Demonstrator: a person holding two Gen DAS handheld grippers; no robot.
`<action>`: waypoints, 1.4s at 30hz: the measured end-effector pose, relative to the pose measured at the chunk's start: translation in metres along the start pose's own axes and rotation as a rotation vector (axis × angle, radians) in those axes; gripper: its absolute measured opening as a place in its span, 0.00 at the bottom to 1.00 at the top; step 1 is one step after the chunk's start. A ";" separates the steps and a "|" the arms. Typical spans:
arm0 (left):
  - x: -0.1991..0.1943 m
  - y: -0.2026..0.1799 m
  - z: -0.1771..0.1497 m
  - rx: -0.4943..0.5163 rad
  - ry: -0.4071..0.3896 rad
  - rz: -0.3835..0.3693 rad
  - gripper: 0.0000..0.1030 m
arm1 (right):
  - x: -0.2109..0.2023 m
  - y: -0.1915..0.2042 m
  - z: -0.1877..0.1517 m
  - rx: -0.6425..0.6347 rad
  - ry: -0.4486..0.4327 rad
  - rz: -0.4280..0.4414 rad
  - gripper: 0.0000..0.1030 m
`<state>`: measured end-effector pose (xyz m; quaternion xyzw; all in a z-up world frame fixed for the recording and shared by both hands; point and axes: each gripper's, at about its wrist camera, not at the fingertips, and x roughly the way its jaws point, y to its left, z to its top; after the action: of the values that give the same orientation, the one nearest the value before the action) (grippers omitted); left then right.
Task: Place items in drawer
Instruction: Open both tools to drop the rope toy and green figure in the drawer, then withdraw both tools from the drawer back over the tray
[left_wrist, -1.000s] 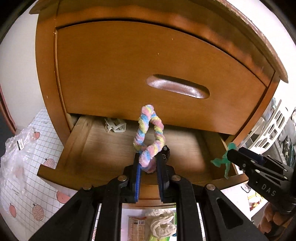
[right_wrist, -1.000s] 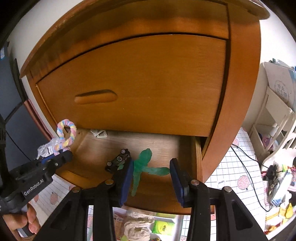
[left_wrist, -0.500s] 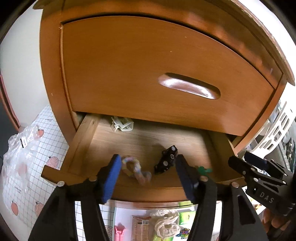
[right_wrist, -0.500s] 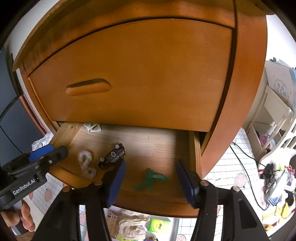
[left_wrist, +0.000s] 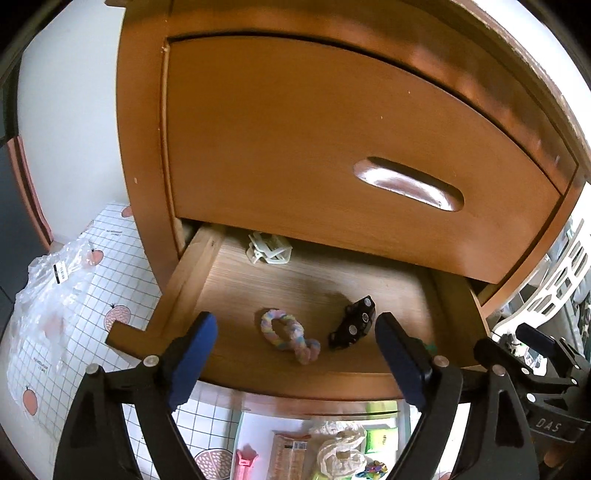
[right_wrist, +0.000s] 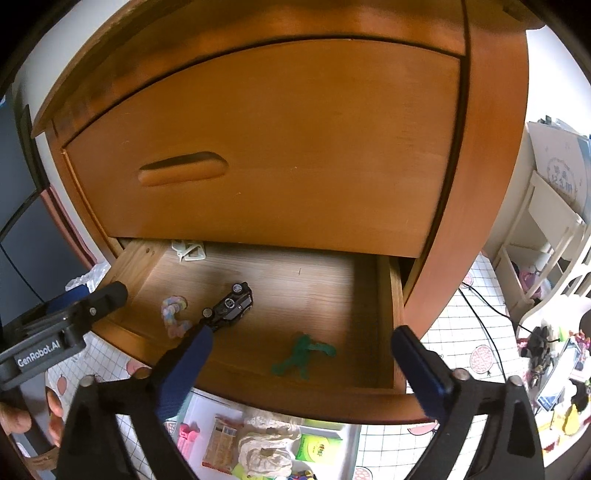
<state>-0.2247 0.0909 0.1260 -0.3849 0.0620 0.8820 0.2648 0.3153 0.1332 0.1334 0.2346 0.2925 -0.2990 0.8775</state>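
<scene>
**A:** Your left gripper (left_wrist: 295, 354) has its blue pads spread wide with nothing between them, hanging over the front lip of the open lower drawer (left_wrist: 184, 280). Your right gripper (right_wrist: 301, 363) is just as wide apart and empty, over the same front edge.

**B:** And the items?

**A:** All on the drawer floor. In your left wrist view the pastel twisted rope ring (left_wrist: 288, 334) lies at about 12 o'clock from the gap between your pads, close to the front. The black toy car (left_wrist: 352, 321) sits just beside it toward 3 o'clock, not touching. The white hair claw clip (left_wrist: 269, 248) is at the back, toward 11 o'clock, half under the closed upper drawer (left_wrist: 332, 147).

**B:** The green one?

**A:** In your right wrist view the green toy soldier (right_wrist: 301, 354) lies flat near the front, right between your spread pads. The car is at 10 o'clock from it, the rope ring farther out toward 9.

**B:** Anything around the cabinet?

**A:** A grid-patterned mat (left_wrist: 110, 302) on the floor, a crumpled clear plastic bag (left_wrist: 51, 280) at 9 o'clock, and a white tray (right_wrist: 328, 430) of snack packets below the drawer at 6 o'clock.
</scene>
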 end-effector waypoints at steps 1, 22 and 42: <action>-0.002 0.000 0.000 0.003 -0.007 0.003 1.00 | -0.001 0.000 0.000 0.003 -0.001 0.000 0.99; -0.066 -0.008 -0.043 0.017 -0.146 -0.086 1.00 | -0.056 0.007 -0.048 0.034 -0.123 0.019 1.00; 0.012 0.019 -0.200 -0.030 0.196 -0.036 1.00 | 0.022 -0.010 -0.210 0.192 0.130 -0.010 1.00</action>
<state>-0.1124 0.0171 -0.0232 -0.4744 0.0676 0.8359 0.2677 0.2446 0.2402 -0.0344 0.3351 0.3198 -0.3142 0.8287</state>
